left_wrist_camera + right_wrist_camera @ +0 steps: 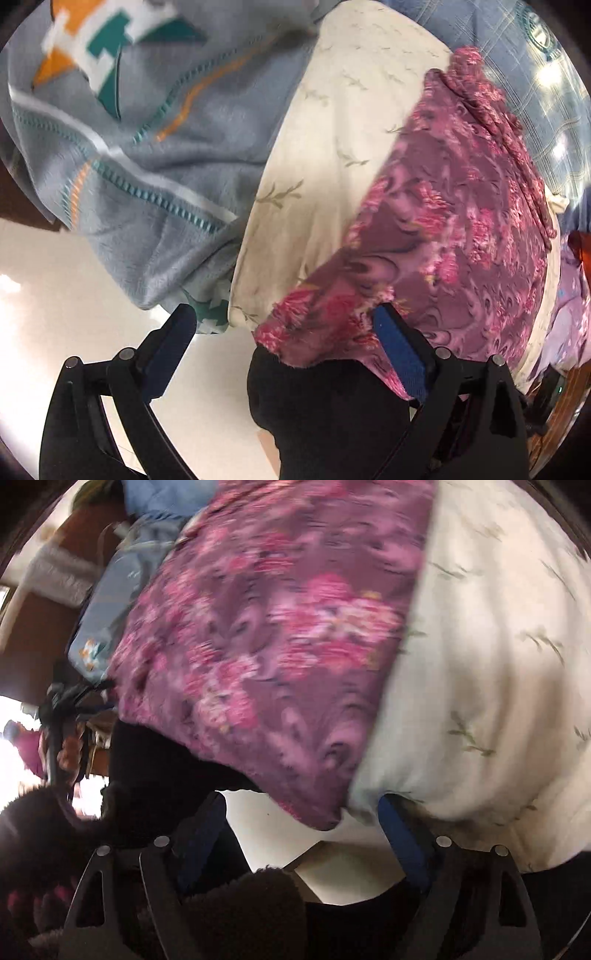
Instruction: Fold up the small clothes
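Bright daylight, blown-out glare lower left both views; right wrist view motion-blurred; fisheye edges bent, dark corners.

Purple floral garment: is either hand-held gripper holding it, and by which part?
Neither: both the left hand-held gripper and the right hand-held gripper are open at the purple floral garment's near edge.

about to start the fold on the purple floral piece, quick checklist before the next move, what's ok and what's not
1. Left gripper open: ok, fingers spread wide.
2. Right gripper open: ok, fingers apart.
3. Purple floral garment gripped: not ok, neither gripper pinches it; its lower edge hangs by the left gripper's right finger.
4. Garment lying flat: cannot tell; it drapes over the cream pillow, with a bunched edge on the far side.
5. Fold area free of other cloth: not ok, grey blanket lies alongside the pillow.
6. Right view sharp enough to aim: not ok, blurred.
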A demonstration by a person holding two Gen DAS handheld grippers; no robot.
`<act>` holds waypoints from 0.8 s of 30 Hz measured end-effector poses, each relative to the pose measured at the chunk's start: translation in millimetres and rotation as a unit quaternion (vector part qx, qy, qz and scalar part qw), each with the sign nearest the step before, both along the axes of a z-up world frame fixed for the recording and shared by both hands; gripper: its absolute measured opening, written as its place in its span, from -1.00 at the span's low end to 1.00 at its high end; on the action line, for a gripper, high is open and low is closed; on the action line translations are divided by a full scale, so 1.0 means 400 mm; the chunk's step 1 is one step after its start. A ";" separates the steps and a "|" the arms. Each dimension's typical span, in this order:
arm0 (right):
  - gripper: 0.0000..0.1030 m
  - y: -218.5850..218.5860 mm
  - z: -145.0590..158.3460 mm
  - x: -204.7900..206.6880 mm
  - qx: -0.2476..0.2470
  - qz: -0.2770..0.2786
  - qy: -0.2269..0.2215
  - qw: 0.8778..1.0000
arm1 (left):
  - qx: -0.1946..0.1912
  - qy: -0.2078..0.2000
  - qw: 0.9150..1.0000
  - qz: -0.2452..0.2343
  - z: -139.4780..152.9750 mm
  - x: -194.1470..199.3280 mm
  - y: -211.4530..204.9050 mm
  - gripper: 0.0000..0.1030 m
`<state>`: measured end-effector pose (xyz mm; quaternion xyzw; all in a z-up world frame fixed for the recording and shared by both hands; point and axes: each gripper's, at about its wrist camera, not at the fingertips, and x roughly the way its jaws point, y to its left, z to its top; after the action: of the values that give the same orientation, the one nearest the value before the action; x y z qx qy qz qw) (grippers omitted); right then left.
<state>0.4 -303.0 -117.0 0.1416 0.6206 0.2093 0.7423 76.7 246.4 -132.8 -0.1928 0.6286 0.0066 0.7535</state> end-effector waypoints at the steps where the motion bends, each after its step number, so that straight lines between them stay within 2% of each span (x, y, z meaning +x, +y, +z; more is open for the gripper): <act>1: 0.64 0.005 0.000 0.002 0.006 0.000 -0.003 1.000 | -0.012 -0.001 1.000 0.007 -0.007 0.003 0.003 0.90; 5: 0.62 0.022 -0.007 0.021 0.024 -0.003 0.006 1.000 | -0.069 -0.023 0.997 0.029 -0.001 0.019 -0.006 0.90; 6: 0.52 0.029 -0.004 0.016 0.022 0.004 0.001 1.000 | -0.071 -0.028 0.997 0.030 0.005 0.026 -0.017 0.90; 9: -0.81 0.039 0.016 0.018 0.039 0.019 -0.004 0.999 | -0.072 -0.041 0.996 0.016 0.027 0.032 -0.050 0.90; 11: -0.81 0.047 0.041 0.023 0.061 0.026 -0.019 0.998 | -0.097 -0.044 0.994 0.012 0.034 0.027 -0.064 0.90; 13: -0.81 0.056 0.044 0.039 0.039 0.031 -0.032 0.998 | -0.092 -0.052 0.994 0.002 0.040 0.034 -0.073 0.90; 15: -0.80 0.055 0.015 0.058 0.034 0.016 -0.004 0.999 | -0.072 -0.041 0.997 0.006 0.027 0.054 -0.076 0.90; 17: -0.74 0.050 0.003 0.056 0.037 0.010 0.015 0.999 | -0.079 -0.033 0.996 0.016 0.016 0.052 -0.066 0.90; 18: -0.49 0.049 0.002 0.052 0.033 0.010 0.013 0.999 | -0.081 -0.037 0.996 0.016 0.016 0.047 -0.063 0.90; 20: -0.46 0.046 -0.011 0.054 0.042 0.006 0.019 0.999 | -0.080 -0.039 0.996 0.025 0.017 0.052 -0.063 0.89; 21: -0.50 0.053 -0.013 0.058 0.043 0.010 0.018 0.999 | -0.078 -0.047 0.995 0.029 0.025 0.043 -0.058 0.83; 22: -0.77 0.055 -0.008 0.056 0.037 0.017 0.010 0.999 | -0.073 -0.056 0.995 0.029 0.035 0.045 -0.065 0.57; 23: -0.94 0.054 0.000 0.054 0.030 0.024 -0.002 0.999 | -0.065 -0.061 0.996 0.023 0.046 0.047 -0.075 0.42; 24: -0.93 0.047 0.006 0.052 0.036 0.025 -0.006 0.999 | -0.049 -0.065 0.997 0.014 0.059 0.048 -0.087 0.22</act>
<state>21.2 -284.2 -114.4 0.1514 0.6112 0.2506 0.7354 95.8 211.7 -109.3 -0.2383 0.5751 -0.0262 0.7822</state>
